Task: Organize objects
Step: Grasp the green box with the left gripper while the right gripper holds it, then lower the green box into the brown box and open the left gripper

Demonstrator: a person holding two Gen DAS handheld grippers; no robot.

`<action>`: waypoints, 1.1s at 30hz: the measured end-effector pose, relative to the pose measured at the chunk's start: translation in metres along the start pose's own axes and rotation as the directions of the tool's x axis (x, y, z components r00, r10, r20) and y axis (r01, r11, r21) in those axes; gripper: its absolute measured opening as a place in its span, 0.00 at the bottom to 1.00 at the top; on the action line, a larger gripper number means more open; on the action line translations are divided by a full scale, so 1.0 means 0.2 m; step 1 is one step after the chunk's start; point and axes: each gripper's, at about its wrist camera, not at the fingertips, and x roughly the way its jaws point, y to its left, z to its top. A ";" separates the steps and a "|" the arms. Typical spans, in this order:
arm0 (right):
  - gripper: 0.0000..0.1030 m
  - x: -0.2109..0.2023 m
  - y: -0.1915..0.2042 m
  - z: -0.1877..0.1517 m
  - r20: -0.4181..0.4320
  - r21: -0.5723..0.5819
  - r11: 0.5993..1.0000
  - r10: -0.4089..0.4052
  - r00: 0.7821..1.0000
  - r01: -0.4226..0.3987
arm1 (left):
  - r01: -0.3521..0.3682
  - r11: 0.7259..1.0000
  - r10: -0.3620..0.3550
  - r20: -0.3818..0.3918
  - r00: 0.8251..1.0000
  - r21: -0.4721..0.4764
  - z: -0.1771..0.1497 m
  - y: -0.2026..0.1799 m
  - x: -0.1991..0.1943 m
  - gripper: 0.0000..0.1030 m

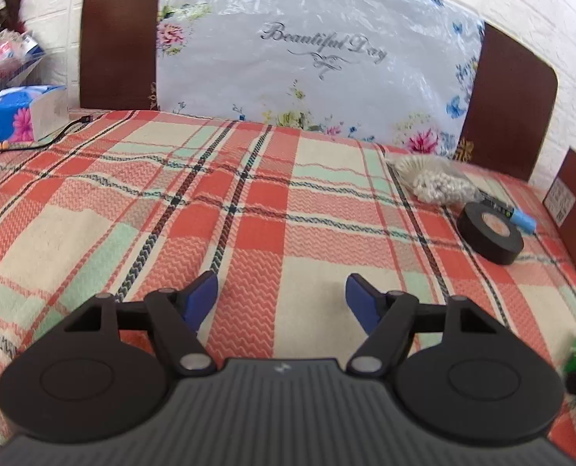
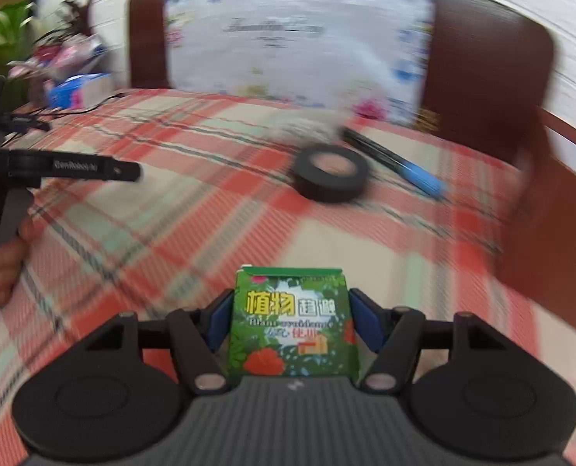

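On the red, cream and green plaid bedspread [image 1: 249, 202], 3 loose things lie close together toward the right side, near the dark brown wooden headboard [image 1: 509, 101]: a black roll of tape [image 1: 490, 233] lying flat, a black marker with a blue cap [image 2: 392, 159] just behind it, and a clear bag of small white beads [image 1: 439, 184] beyond — a likely gathering spot, judging by how they cluster. A plastic-wrapped floral pillow [image 1: 307, 50] leans upright against the headboard, out of the way.

The right gripper [image 2: 291, 322] carries a small green cardboard box with yellow Chinese lettering [image 2: 292, 322], upright between its 2 blue pads, which press on the box's left and right sides; the jaws stand about as wide as the box. The blur in the right wrist view suggests the box is being swept across the bed, probably toward that cluster. The same box shows as a green smear at the right edge of the left wrist view.

The left gripper [image 1: 282, 297] hangs just above bare bedspread with its jaws wide apart and nothing between them — apparently waiting its turn.
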 end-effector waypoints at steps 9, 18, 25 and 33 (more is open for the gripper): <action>0.84 -0.23 -0.17 -0.25 0.025 0.114 0.991 -0.068 0.997 0.065 | 0.405 0.914 -0.395 -0.237 0.888 -0.006 0.01 -0.55 -0.21 0.63; 0.60 -0.12 -0.14 -0.19 0.050 0.080 0.997 -0.020 0.999 0.016 | 0.501 0.864 -0.470 -0.442 0.764 -0.052 -0.06 -0.91 -0.12 0.40; 0.60 -0.29 -0.30 -0.01 0.290 0.146 0.976 -0.200 0.936 0.163 | 0.579 0.809 -0.536 -0.279 0.797 0.099 0.35 -1.23 -0.24 0.40; 0.61 -0.21 -0.72 0.24 0.372 0.275 0.930 -0.336 0.865 0.243 | 0.582 0.795 -0.548 -0.210 0.810 0.172 0.55 -1.59 -0.05 0.40</action>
